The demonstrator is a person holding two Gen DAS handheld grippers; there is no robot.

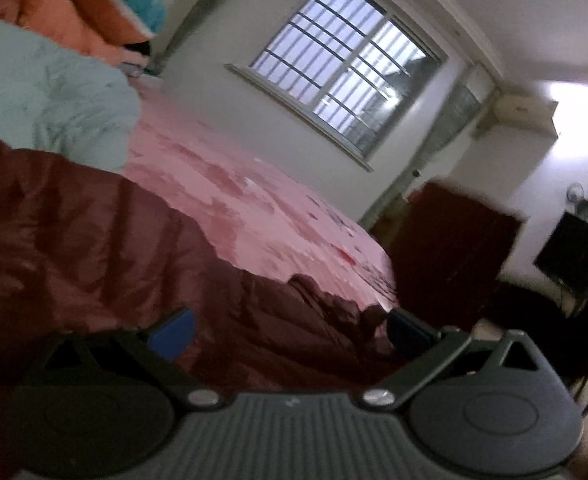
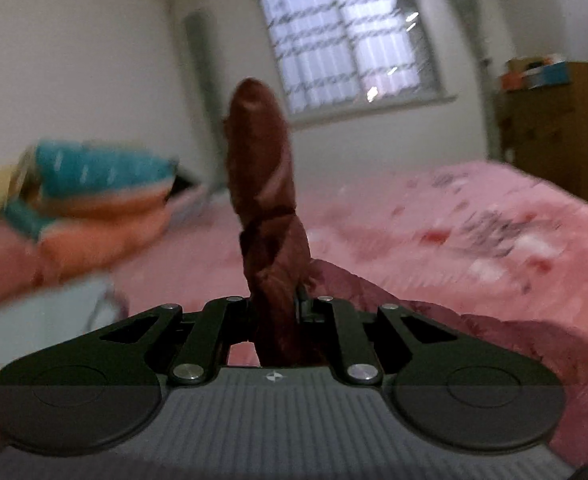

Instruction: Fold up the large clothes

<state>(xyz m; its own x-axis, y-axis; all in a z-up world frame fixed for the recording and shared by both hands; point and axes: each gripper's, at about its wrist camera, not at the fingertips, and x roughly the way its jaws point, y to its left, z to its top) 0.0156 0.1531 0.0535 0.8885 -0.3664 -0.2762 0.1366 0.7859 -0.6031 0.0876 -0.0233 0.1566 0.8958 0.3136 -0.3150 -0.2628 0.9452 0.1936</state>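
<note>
My right claw [image 2: 276,304] is clamped on a bunched, twisted strip of the maroon jacket [image 2: 266,184]; the fabric rises between the pinched fingers and stands up in front of the lens, well above the bed [image 2: 473,216]. More of that garment trails off low to the right of my claw, lying over the pink floral bedsheet. The view is smeared with blur.

My left claw [image 1: 290,330] is spread apart, its blue pads [image 1: 174,334] wide of each other with nothing pinched between them. It hangs just over the maroon jacket [image 1: 114,240], whose quilted, shiny bulk lies heaped across the near part of the bed [image 1: 254,184], filling the lower left of the left wrist view. Whether the pads brush the cloth I cannot tell.

Beyond the jacket sits a pale mint garment [image 1: 50,96], touching its far edge. Folded orange and teal bedding [image 2: 94,196] is stacked at the head of the bed. A barred window [image 1: 345,60] is set in the white wall behind, and a brown wooden cabinet [image 2: 553,132] stands past the bed's far corner.
</note>
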